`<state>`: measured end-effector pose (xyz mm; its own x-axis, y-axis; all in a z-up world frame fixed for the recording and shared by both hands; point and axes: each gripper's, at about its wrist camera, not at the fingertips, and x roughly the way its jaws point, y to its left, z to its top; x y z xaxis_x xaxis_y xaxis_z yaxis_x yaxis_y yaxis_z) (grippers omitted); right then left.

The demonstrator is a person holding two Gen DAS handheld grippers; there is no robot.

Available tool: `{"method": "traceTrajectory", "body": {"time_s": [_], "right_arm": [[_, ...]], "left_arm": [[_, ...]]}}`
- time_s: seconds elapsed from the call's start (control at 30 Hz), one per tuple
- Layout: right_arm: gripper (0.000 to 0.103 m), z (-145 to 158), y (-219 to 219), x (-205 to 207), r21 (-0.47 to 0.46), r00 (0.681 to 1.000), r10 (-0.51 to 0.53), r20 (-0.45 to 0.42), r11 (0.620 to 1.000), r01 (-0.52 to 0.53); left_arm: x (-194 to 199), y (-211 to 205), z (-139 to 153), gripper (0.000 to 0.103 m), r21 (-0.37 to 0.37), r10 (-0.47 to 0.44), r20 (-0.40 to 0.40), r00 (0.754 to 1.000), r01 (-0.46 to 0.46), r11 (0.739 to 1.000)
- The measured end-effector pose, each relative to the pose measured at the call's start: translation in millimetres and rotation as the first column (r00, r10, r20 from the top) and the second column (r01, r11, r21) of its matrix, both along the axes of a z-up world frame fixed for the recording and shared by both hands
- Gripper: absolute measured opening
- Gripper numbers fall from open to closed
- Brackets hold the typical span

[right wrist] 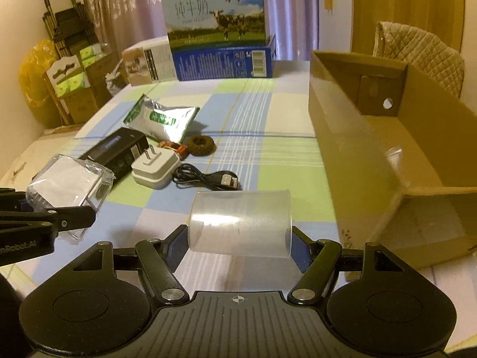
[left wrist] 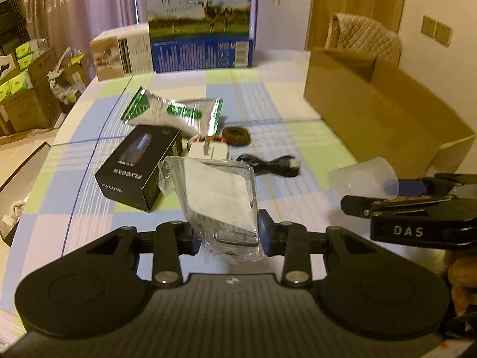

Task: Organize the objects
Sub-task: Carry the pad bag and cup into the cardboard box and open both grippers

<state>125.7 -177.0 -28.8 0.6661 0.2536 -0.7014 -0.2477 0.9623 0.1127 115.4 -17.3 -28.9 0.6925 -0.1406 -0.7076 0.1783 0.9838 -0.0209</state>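
A clear plastic cup (right wrist: 241, 223) lies sideways, pinched in the right gripper (right wrist: 238, 246) above the checked tablecloth (right wrist: 268, 155), beside the open cardboard box (right wrist: 372, 161). The left gripper (left wrist: 229, 234) clamps a plastic-wrapped white packet (left wrist: 219, 197) near the black box (left wrist: 140, 167), charger (right wrist: 153, 168) and cable (right wrist: 205, 179).

Bare tablecloth (right wrist: 253, 113) gives passage between the clutter around the charger (right wrist: 153, 168) and the cardboard box (right wrist: 357, 155)
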Motion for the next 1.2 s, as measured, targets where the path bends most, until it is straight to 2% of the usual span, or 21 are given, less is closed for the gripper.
{"method": "traceTrajectory", "body": {"time_s": [0.33, 0.73, 0.97, 1.2], "right_arm": [[0.068, 33.1, -0.8, -21.0, -0.005, 0.999, 0.013, 0.050, 1.000, -0.012], [0.068, 56.7, -24.5, -45.4, -0.024, 0.996, -0.015, 0.090, 1.000, 0.017], [0.068, 66.6, -47.7, -57.4, -0.021, 0.993, -0.061, 0.100, 0.998, 0.064], [0.068, 86.4, -97.9, -56.0, -0.017, 0.981, -0.151, 0.122, 0.988, 0.154]], "left_arm": [[-22.1, -7.9, 37.1, 0.032, -0.048, -0.014, 0.047, 0.999, 0.016, 0.999], [-32.2, -28.9, 54.5, 0.032, -0.070, -0.062, 0.067, 0.996, 0.067, 0.995], [-33.1, -54.3, 63.7, 0.032, -0.082, -0.119, 0.075, 0.990, 0.125, 0.989], [-20.4, -96.1, 74.2, 0.032, -0.105, -0.196, 0.072, 0.978, 0.202, 0.974]]}}
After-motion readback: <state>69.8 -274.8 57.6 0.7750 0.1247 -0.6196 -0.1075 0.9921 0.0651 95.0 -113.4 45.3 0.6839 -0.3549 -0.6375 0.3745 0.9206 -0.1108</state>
